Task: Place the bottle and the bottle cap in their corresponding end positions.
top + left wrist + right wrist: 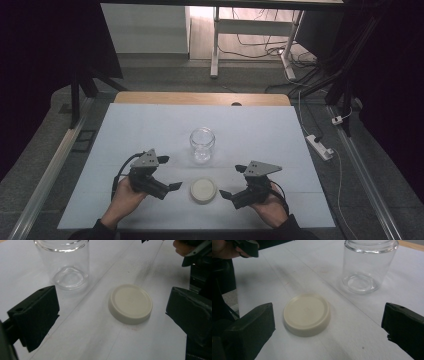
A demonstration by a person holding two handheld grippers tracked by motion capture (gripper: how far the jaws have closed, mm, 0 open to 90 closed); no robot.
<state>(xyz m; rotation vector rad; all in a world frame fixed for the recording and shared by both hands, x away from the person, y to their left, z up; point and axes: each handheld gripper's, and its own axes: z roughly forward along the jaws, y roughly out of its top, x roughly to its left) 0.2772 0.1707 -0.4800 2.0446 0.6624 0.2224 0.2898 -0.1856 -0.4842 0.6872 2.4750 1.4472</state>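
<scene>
From the high view, the round cream plastic lid [203, 190] lies flat on the white-covered worktop [150, 130], squarely between the left gripper [169, 173] and the right gripper [231, 181]; both have their jaws spread and hold nothing, and each sits just beside the lid, at about the same nearness, so either could take it. The empty clear glass jar [202, 144] stands upright and open-mouthed just beyond the lid, toward the far edge, apart from it. In the left gripper view, the lid [130, 303] lies ahead between the wide-open jaws, nearer the right-hand one, and the jar [65, 262] rises farther off on the other side; the other gripper's black body shows at the upper right edge. In the right gripper view, the lid [307, 314] lies ahead between the spread jaws, closer to the left-hand one, with the jar [368, 265] behind and to the right. Being round, the lid offers no long axis; nothing stands between it and either gripper, and only bare worktop separates lid from jar.
</scene>
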